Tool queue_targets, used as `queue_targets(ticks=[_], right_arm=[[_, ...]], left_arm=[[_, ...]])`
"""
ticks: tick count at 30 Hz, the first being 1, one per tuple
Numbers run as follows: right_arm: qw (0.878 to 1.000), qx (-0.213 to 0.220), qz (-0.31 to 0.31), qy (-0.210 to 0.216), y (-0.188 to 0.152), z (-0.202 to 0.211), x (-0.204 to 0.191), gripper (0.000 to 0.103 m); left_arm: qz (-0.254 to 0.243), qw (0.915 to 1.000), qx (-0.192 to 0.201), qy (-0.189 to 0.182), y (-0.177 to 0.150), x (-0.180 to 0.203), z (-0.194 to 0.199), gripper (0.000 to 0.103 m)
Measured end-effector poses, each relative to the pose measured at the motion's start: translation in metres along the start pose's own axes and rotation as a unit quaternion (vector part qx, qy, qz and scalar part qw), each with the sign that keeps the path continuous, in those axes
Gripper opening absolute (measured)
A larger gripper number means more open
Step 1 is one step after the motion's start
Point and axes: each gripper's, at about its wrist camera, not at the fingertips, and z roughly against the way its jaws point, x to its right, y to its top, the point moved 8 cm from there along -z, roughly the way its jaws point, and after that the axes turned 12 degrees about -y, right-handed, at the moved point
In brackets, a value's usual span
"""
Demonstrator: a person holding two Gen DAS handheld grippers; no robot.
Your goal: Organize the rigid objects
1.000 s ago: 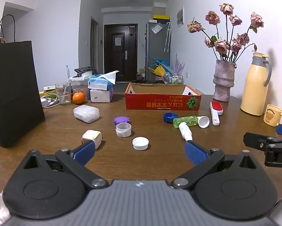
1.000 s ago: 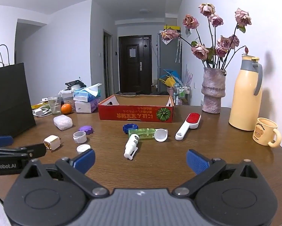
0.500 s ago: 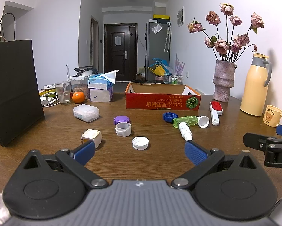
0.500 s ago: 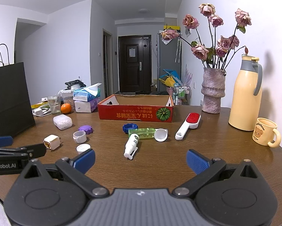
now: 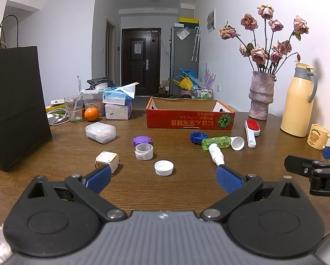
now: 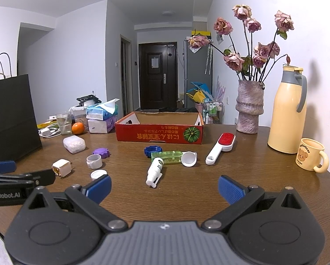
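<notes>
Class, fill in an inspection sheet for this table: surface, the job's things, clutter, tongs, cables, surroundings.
Surface: brown wooden table, no spills seen.
Job's things: red cardboard box open; blue cap, green bottle, white spray bottle, lint brush, purple cap, white cap, white ring, charger cube, all loose on the table.
Clutter: black bag, orange, tissue boxes, glass, vase, flask, mug.
Tongs: left tongs open; right tongs open; both empty.
Cables: white cable coiled by the glass.
Surroundings: dark door, fridge.
</notes>
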Motion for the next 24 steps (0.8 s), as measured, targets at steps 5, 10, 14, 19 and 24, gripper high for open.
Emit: queue_targets(ticks=[5, 10, 14, 19, 24], right_arm=[[1.000, 0.000, 0.000, 0.000, 0.0000, 0.0001, 0.0001, 0.103], [1.000, 0.000, 0.000, 0.000, -0.0001, 0.0003, 0.0000, 0.103], [1.000, 0.000, 0.000, 0.000, -0.0001, 0.0002, 0.0000, 0.103], [1.000, 0.000, 0.000, 0.000, -0.0002, -0.0001, 0.0000, 0.103], [1.000, 0.000, 0.002, -0.001, 0.0004, 0.0006, -0.0015, 0.103]], left_arm=[[0.000, 1.0000, 0.000, 0.000, -0.0007, 0.0002, 0.0000, 0.103], [0.001, 1.0000, 0.000, 0.000, -0.0008, 0.0000, 0.0000, 0.103], [0.001, 1.0000, 0.000, 0.000, -0.0008, 0.0000, 0.0001, 0.103], [0.003, 1.0000, 0.001, 0.000, -0.0002, 0.0020, -0.0003, 0.103], [0.004, 1.0000, 0.001, -0.001, 0.0006, 0.0016, 0.0004, 0.103]])
